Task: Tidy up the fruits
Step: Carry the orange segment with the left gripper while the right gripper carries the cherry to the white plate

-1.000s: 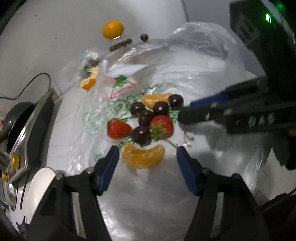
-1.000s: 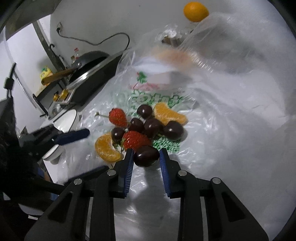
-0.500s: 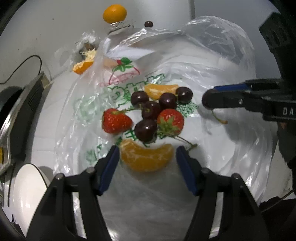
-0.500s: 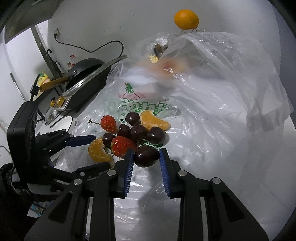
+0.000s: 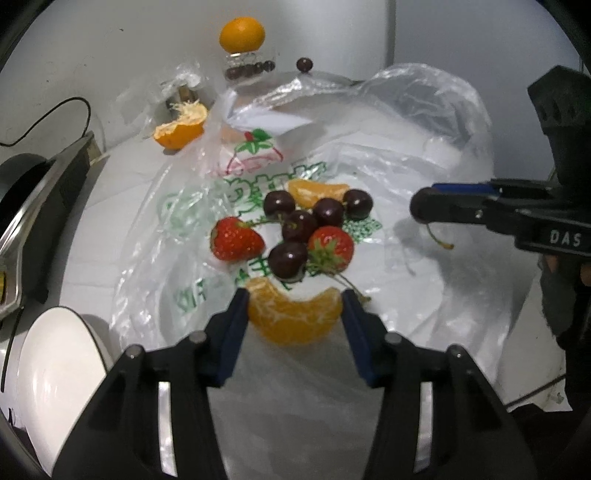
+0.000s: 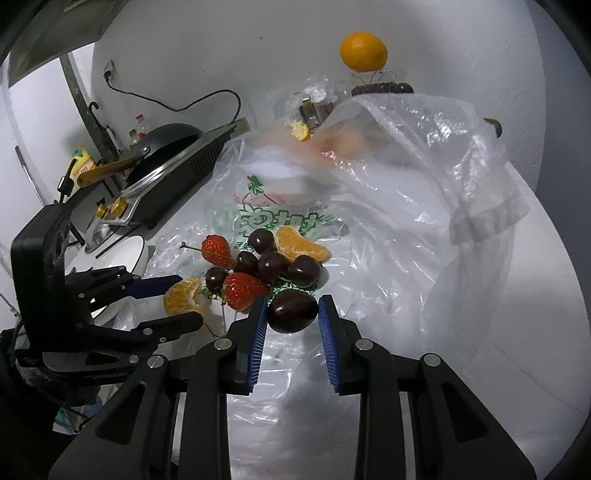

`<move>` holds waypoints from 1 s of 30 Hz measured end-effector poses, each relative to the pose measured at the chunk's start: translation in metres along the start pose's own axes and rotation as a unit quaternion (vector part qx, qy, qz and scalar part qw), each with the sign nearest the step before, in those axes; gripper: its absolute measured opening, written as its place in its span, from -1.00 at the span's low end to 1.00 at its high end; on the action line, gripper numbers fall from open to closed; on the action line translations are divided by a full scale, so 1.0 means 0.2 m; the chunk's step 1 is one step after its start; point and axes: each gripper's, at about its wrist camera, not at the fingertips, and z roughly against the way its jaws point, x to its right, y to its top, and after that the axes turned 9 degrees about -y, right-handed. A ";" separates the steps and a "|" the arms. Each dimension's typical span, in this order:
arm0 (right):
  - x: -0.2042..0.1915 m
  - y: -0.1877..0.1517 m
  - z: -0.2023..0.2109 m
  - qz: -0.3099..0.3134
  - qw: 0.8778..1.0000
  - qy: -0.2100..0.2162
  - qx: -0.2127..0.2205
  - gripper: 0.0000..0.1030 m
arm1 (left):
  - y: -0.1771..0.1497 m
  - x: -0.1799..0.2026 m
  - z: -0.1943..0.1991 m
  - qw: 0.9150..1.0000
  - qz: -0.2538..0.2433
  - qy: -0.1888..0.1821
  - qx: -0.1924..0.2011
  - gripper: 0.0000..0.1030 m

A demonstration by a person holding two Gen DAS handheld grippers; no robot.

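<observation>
A pile of dark cherries (image 5: 300,225), two strawberries (image 5: 236,239) and an orange segment (image 5: 318,192) lies on a printed clear plastic bag (image 5: 406,155). A second orange segment (image 5: 293,317) sits at the near edge of the pile. My left gripper (image 5: 293,295) is closing on it, and its blue pads (image 5: 236,314) touch both ends. My right gripper (image 6: 291,306) is shut on one dark cherry (image 6: 292,311), held just above the bag in front of the pile. In the left wrist view the right gripper (image 5: 423,210) comes in from the right, a cherry stem (image 5: 439,240) hanging below it.
A whole orange (image 5: 242,35) rests on a glass jar (image 5: 251,68) of dark fruit at the back wall. A peeled half orange (image 5: 181,127) lies near it. A white bowl (image 5: 55,373) is at the left, beside a stove with a black pan (image 6: 166,142).
The left gripper's fingers have drawn in from wide of the near orange segment until they meet its ends. The right gripper has kept hold of its cherry, lifted slightly away from the pile.
</observation>
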 end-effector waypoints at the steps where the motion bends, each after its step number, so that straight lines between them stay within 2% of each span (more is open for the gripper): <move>1: -0.01 0.00 0.01 0.001 1.000 -0.001 0.002 -0.42 | 0.00 0.01 0.03 1.000 0.000 -0.002 0.006 0.00; 11: -0.15 0.01 0.13 0.023 0.999 -0.001 0.022 -0.42 | 0.00 0.08 0.27 0.998 -0.004 -0.018 0.064 0.00; 18: -0.28 0.02 0.19 0.040 0.999 -0.003 0.031 -0.42 | -0.02 0.06 0.43 0.995 -0.001 -0.015 0.098 0.00; 30: -0.55 0.08 0.20 0.081 0.996 0.005 0.042 -0.41 | -0.18 -0.16 0.65 0.990 0.041 0.022 0.134 0.00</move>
